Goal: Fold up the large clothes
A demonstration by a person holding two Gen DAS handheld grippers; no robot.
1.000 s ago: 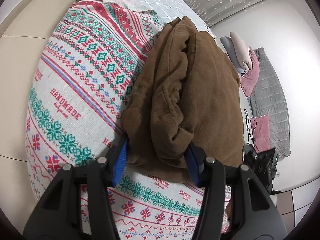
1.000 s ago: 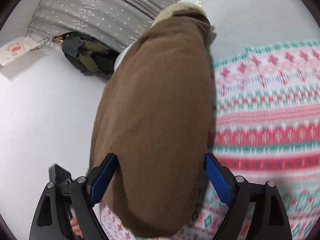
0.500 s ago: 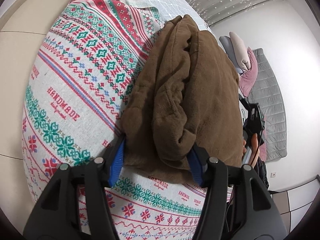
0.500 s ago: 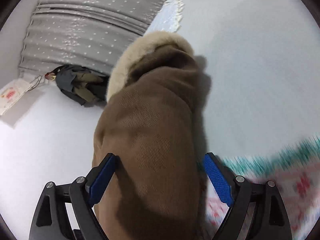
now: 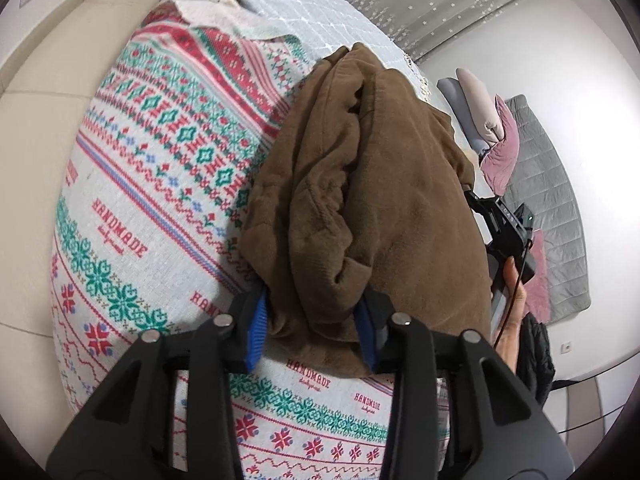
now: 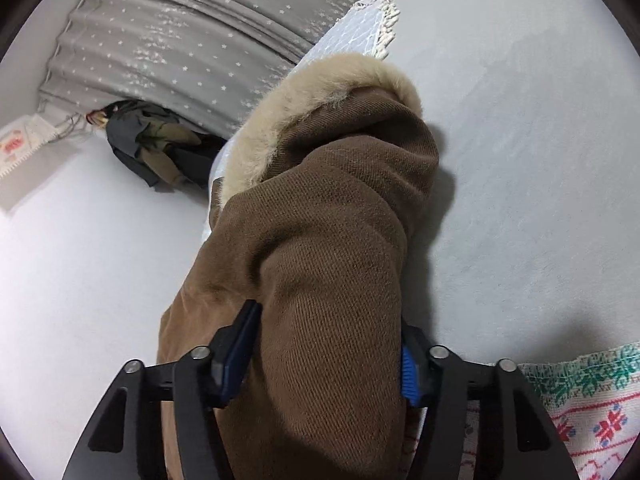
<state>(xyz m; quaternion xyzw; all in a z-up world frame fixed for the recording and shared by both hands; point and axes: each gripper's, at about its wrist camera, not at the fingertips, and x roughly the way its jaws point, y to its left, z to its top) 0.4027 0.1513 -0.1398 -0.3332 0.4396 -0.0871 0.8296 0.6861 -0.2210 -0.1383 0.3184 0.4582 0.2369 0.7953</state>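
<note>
Left wrist: brown coat (image 5: 372, 208) bunched between left hand-held gripper (image 5: 312, 326) pads.

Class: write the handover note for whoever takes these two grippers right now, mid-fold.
Left gripper: shut on a thick bunched fold of the brown coat.
Right gripper: shut on another bunch of the coat, near its fur trim.
Coat lies in a rough bundle, partly on the patterned blanket, partly on the grey bedspread.
Done: coat gathered lengthwise, both ends gripped.
Left: probably bring the ends together, lay flat, smooth, release.
</note>
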